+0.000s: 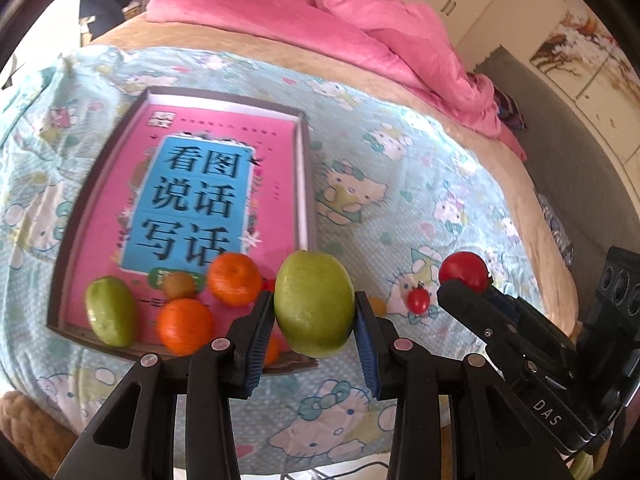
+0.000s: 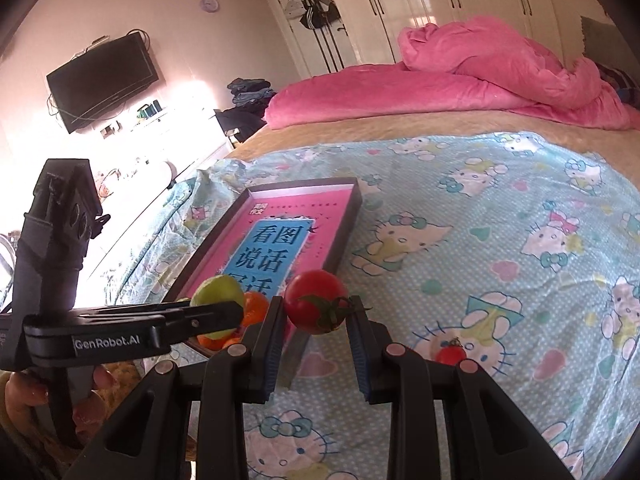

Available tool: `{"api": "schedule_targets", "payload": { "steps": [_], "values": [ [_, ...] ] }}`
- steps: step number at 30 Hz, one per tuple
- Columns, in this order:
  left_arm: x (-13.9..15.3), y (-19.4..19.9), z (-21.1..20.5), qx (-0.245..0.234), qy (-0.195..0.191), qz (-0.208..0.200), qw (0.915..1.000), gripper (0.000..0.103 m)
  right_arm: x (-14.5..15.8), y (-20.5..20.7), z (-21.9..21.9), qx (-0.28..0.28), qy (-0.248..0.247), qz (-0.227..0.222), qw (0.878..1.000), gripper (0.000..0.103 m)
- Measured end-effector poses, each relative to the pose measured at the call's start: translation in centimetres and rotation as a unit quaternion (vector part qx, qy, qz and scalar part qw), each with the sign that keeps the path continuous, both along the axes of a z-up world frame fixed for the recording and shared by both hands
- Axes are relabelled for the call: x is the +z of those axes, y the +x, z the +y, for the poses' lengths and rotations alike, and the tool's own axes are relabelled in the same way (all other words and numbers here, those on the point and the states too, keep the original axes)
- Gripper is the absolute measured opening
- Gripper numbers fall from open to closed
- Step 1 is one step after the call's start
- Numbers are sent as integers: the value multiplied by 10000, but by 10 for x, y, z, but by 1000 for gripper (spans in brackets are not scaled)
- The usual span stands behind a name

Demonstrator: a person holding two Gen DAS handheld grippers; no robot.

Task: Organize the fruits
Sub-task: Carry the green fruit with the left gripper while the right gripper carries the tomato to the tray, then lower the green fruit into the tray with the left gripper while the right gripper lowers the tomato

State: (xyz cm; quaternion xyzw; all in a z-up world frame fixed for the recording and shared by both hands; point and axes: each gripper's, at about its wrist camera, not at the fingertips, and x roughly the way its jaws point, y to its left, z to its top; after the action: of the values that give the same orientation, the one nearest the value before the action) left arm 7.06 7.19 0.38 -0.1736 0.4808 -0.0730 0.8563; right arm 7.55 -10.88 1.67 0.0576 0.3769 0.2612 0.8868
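Observation:
My left gripper (image 1: 314, 300) is shut on a large green fruit (image 1: 312, 320), held above the near right corner of a dark tray (image 1: 304, 148). A pink book lines the tray. Its near end holds a second green fruit (image 1: 110, 312), two oranges (image 1: 234, 280) (image 1: 184, 326) and a small brownish fruit (image 1: 182, 285). To the right of the tray, my right gripper (image 2: 316, 300) is shut on a red tomato (image 2: 310, 292), raised off the bedsheet. A cherry tomato (image 2: 451, 354) lies on the sheet below it. The left gripper (image 2: 234, 314) shows side-on at the left of the right wrist view.
The tray rests on a light blue cartoon-cat sheet (image 2: 500, 260) spread over a bed. A rumpled pink quilt (image 2: 480, 80) lies at the far end. White wardrobes (image 2: 440, 0) and a wall TV (image 2: 102, 80) stand beyond. A hand (image 2: 24, 396) holds the left gripper's handle.

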Motion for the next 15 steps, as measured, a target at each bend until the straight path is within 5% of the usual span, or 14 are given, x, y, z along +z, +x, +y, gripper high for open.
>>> {"api": "schedule_targets", "payload": {
  "steps": [15],
  "values": [
    [10, -9, 71, 722, 68, -280, 9970, 40, 10, 10, 49, 350, -30, -49, 9994, 31]
  ]
}}
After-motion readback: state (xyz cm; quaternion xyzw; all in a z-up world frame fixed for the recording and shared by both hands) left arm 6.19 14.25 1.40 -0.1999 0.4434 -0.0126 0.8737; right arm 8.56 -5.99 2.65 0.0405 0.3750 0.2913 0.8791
